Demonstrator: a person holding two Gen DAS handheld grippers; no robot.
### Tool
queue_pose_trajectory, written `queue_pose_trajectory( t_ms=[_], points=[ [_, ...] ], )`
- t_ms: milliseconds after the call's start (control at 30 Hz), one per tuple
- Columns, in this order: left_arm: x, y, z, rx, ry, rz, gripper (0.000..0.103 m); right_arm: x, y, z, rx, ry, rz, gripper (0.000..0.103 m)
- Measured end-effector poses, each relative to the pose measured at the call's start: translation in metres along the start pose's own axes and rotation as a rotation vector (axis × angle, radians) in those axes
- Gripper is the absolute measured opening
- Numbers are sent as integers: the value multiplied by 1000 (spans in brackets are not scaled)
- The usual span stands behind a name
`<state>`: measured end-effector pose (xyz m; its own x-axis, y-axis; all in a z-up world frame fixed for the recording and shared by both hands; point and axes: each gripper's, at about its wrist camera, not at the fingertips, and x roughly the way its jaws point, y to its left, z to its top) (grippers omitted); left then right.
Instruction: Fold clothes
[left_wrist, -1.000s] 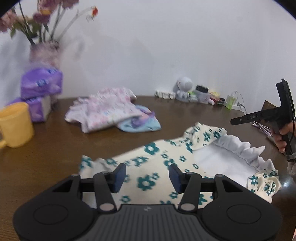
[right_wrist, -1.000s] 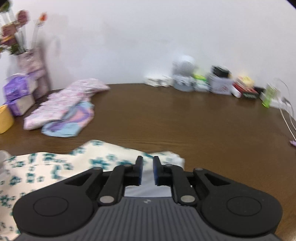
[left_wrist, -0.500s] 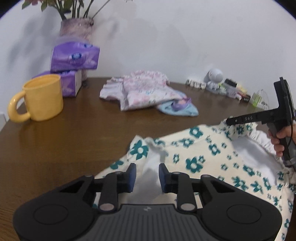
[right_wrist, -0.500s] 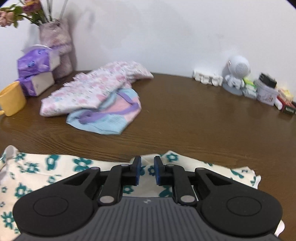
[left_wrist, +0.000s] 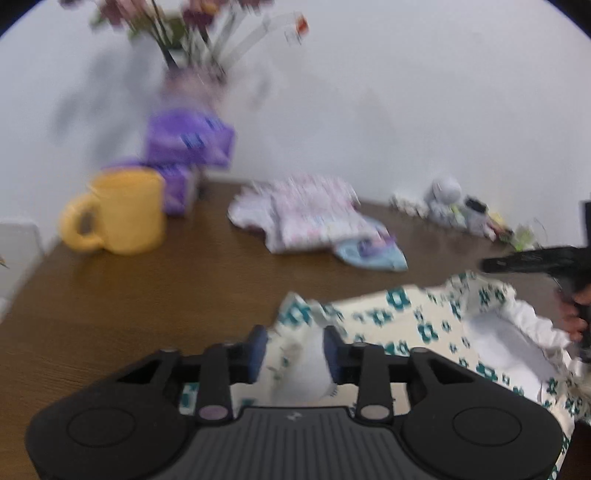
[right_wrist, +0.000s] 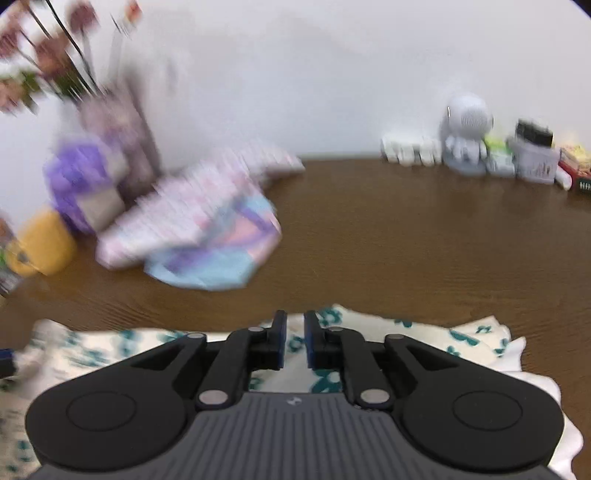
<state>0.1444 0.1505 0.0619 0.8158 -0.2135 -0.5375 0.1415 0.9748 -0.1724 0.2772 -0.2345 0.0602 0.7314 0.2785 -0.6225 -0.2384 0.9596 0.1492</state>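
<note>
With the floral garment (left_wrist: 413, 325) spread on the table (left_wrist: 155, 295), both grippers' jaws have just been opening, so the left gripper (left_wrist: 294, 349), apart around a white fold, and the right gripper (right_wrist: 294, 341), slightly apart over the hem, should each clamp 1 edge before folding.

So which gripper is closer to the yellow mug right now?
Left. The left gripper sits at the floral garment's mug-side end, a stretch of bare table from the yellow mug. The right gripper works the garment's far end.
</note>
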Motion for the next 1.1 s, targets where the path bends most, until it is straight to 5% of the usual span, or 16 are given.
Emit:
queue_pose_trajectory(
  t_ms=[67, 200, 333, 500, 567, 800, 1100],
  points=[
    [-22, 2, 1, -7, -40, 40, 39, -34, 2, -2, -19, -56, 18, 33],
    [-55, 4, -10, -45, -70, 87, 41, -89, 0, -25, -59, -111, 43, 34],
    [-70, -11, -32, -57, -48, 64, 41, -115, -8, -63, -39, -76, 49, 34],
    [-74, -43, -58, -31, 0, 33, 38, -122, 1, -107, -47, -4, 82, 34],
    [-71, -53, -66, -8, 20, 28, 29, -123, 10, -120, -71, 8, 109, 34],
    [-48, -64, -83, 37, 89, 90, 18, -121, 46, -147, -183, 18, 178, 34],
    [-38, -48, -85, -26, 85, 124, 18, -120, 44, -164, -238, 49, 104, 32]
  ],
)
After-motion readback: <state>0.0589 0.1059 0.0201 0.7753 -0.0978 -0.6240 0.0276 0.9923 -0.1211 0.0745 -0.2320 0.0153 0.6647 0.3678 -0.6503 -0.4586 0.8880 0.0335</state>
